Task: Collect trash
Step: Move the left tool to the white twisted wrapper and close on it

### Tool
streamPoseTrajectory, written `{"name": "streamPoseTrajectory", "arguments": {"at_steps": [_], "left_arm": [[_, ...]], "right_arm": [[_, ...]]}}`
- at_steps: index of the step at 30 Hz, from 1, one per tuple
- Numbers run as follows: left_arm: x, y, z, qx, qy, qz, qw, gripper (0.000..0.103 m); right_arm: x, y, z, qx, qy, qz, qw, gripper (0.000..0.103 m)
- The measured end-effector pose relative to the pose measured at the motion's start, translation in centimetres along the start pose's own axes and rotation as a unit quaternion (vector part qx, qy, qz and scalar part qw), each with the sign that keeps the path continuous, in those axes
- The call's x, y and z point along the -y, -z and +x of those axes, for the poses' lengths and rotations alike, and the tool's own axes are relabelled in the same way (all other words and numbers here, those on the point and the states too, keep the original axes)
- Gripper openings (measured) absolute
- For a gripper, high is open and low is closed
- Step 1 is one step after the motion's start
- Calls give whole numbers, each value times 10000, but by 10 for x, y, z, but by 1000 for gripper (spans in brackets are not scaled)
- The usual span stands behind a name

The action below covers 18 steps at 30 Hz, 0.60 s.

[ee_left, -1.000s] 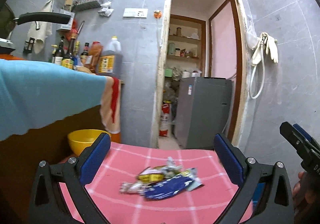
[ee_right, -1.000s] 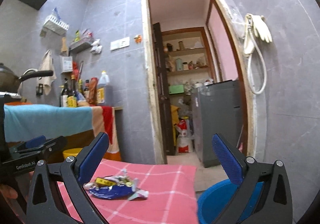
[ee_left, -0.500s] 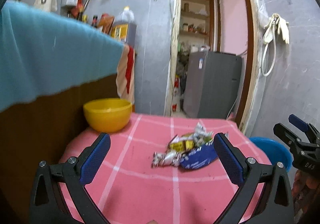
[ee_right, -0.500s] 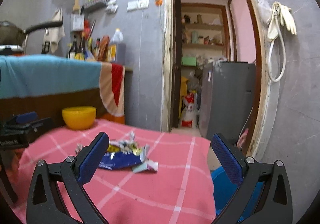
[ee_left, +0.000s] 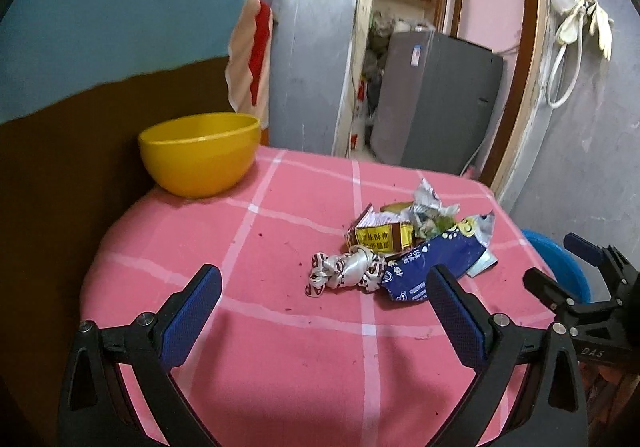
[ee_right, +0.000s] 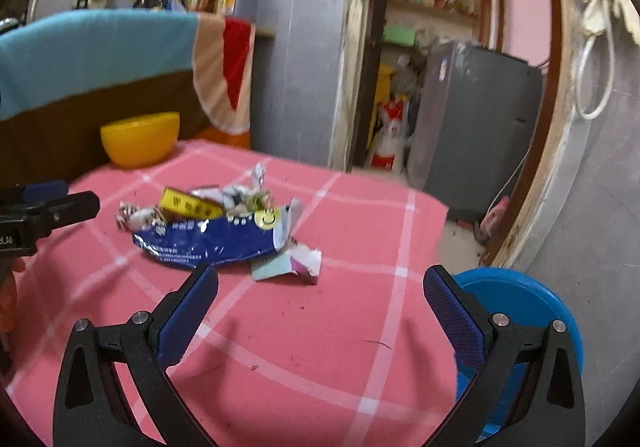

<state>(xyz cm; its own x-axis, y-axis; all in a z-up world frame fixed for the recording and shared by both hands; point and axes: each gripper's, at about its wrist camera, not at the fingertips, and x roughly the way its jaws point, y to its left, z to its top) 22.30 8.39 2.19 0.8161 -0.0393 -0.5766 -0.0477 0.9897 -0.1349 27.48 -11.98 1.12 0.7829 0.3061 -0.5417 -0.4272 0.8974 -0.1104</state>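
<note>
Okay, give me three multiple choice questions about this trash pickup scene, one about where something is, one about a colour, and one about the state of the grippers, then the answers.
1. Where does the yellow bowl stand?
A. On the floor by the door
B. At the far left corner of the pink checked table
C. Inside the blue bin

2. What colour is the biggest wrapper in the trash pile?
A. Dark blue
B. Green
C. Orange

3. How are the left hand-held gripper and right hand-held gripper?
A. Both shut on trash
B. One holds the bowl
C. Both open, holding nothing

Answers: 1 B, it sits on the cloth beside the brown counter. 2 A, the blue printed bag. 3 C, wide gaps between the pads, with the trash lying beyond them.
</note>
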Motion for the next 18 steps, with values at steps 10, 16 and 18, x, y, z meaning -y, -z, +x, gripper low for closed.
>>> {"name": "streamPoseTrajectory", "arguments": {"at_steps": [10, 16, 18], "left_arm": [[-6, -6, 37, -641, 285, -106, 9975, 73], [-13, -8, 50, -874, 486, -358, 9943, 61], [-15, -7, 55, -976, 563, -389, 9929, 53]], "right_arm": [[-6, -8, 47, -958, -290, -189, 9948, 83], [-4, -12, 69, -1281, -465, -141, 9906, 78], [0, -14, 73, -1322, -541, -58, 9897, 74]]}}
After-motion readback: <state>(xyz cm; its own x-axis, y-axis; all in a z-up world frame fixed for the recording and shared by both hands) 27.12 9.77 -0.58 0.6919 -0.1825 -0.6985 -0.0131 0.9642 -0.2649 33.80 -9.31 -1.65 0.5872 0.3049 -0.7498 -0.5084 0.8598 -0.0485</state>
